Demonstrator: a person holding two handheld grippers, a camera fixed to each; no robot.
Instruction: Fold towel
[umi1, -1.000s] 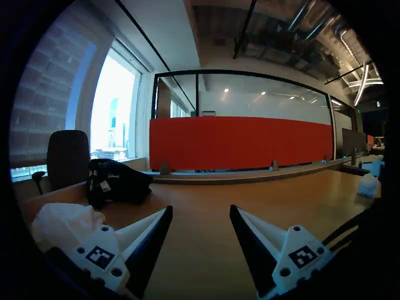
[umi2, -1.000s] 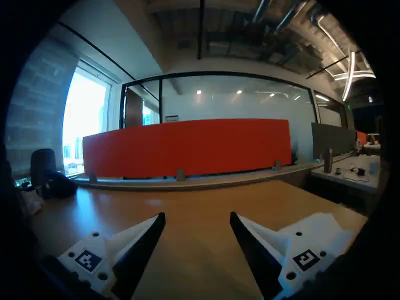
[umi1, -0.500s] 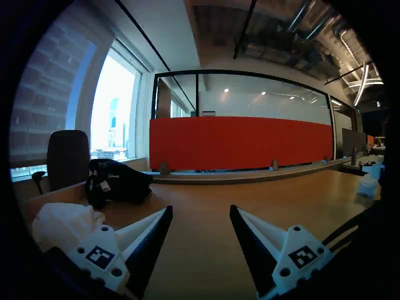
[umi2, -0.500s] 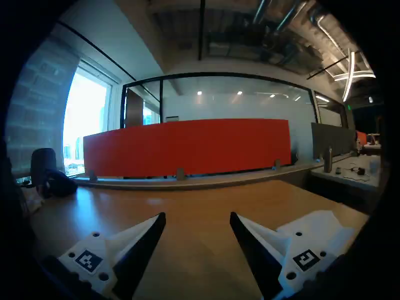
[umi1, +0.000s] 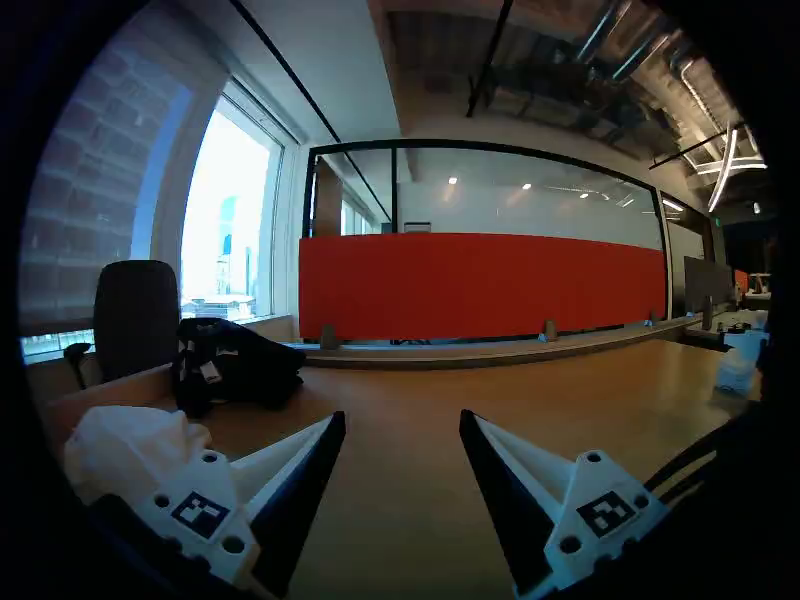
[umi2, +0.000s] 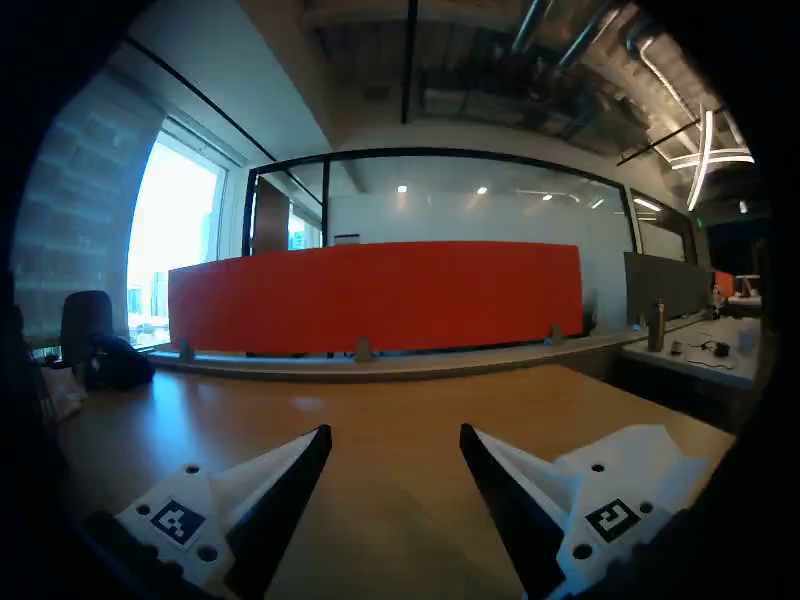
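Observation:
A crumpled white towel (umi1: 125, 440) lies on the wooden table (umi1: 420, 500) at the lower left of the left gripper view, just behind the left finger. My left gripper (umi1: 400, 425) hangs open above bare wood with nothing between its fingers. In the right gripper view my right gripper (umi2: 393, 435) is also open over the table (umi2: 400, 420). A white cloth (umi2: 655, 450) lies beside and behind its right finger. A small white bundle (umi2: 62, 392) sits far off at the left edge.
A black bag (umi1: 235, 365) rests on the table near a dark office chair (umi1: 135, 315) by the window. A red divider panel (umi1: 480, 285) runs along the table's far edge. A side desk (umi2: 700, 360) with a bottle and small items stands to the right.
The right gripper's view has shifted very slightly. The left gripper and the towels have not moved, and both grippers stay open.

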